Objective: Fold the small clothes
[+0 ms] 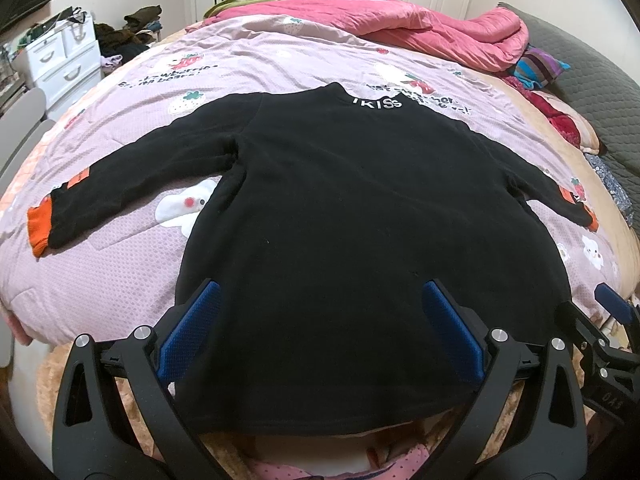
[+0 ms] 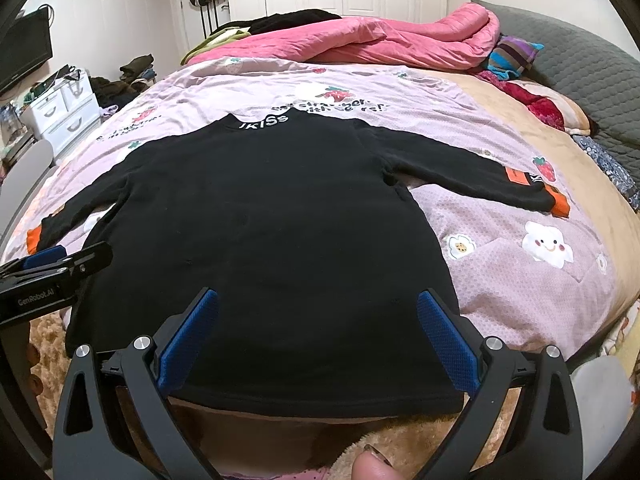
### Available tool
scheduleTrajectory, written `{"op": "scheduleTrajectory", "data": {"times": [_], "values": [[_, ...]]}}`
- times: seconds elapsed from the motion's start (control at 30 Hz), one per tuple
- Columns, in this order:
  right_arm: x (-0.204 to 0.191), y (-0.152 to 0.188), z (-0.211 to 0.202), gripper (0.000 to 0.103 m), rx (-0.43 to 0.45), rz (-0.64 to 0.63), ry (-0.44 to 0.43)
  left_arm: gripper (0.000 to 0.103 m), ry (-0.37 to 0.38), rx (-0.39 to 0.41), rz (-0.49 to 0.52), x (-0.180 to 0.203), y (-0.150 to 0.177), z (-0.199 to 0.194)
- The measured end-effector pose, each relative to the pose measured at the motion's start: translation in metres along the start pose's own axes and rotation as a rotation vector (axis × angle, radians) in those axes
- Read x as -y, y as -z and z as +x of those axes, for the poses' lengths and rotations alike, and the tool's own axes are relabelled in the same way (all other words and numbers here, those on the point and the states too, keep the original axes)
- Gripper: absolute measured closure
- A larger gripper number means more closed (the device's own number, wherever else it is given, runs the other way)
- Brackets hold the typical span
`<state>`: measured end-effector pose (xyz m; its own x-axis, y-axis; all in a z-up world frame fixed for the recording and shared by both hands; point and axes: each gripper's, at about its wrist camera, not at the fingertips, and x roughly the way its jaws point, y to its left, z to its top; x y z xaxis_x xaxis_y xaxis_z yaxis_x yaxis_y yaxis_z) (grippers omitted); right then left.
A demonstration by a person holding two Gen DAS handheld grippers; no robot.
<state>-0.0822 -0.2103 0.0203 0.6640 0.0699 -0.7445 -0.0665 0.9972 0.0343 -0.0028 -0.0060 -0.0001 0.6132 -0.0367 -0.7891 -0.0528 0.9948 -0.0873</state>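
A small black long-sleeved sweater (image 1: 340,208) lies flat on the bed, back up, collar with white letters at the far end, both sleeves spread out with orange cuffs (image 1: 40,226). It also shows in the right wrist view (image 2: 260,232), where the right sleeve's orange cuff (image 2: 558,200) is at the right. My left gripper (image 1: 320,304) is open and empty over the hem's left part. My right gripper (image 2: 318,312) is open and empty over the hem's right part. Each gripper shows at the edge of the other's view (image 1: 612,308) (image 2: 48,260).
The bed has a lilac strawberry-print quilt (image 1: 120,272). A rolled pink duvet (image 2: 360,40) and dark clothes lie at the far end, pillows (image 2: 516,56) and a grey headboard at the right. White drawers (image 1: 64,60) stand at the left. A fuzzy tan blanket (image 2: 420,440) lies below the hem.
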Motion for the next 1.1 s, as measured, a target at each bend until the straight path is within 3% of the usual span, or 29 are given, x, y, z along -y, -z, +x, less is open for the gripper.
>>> {"op": "scheduleTrajectory", "data": {"times": [1.1], "values": [[0.014,-0.024,0.016,0.004,0.015,0.04,-0.01,0.009,0.004,-0.017,0.001,0.014,-0.03,0.019]]}}
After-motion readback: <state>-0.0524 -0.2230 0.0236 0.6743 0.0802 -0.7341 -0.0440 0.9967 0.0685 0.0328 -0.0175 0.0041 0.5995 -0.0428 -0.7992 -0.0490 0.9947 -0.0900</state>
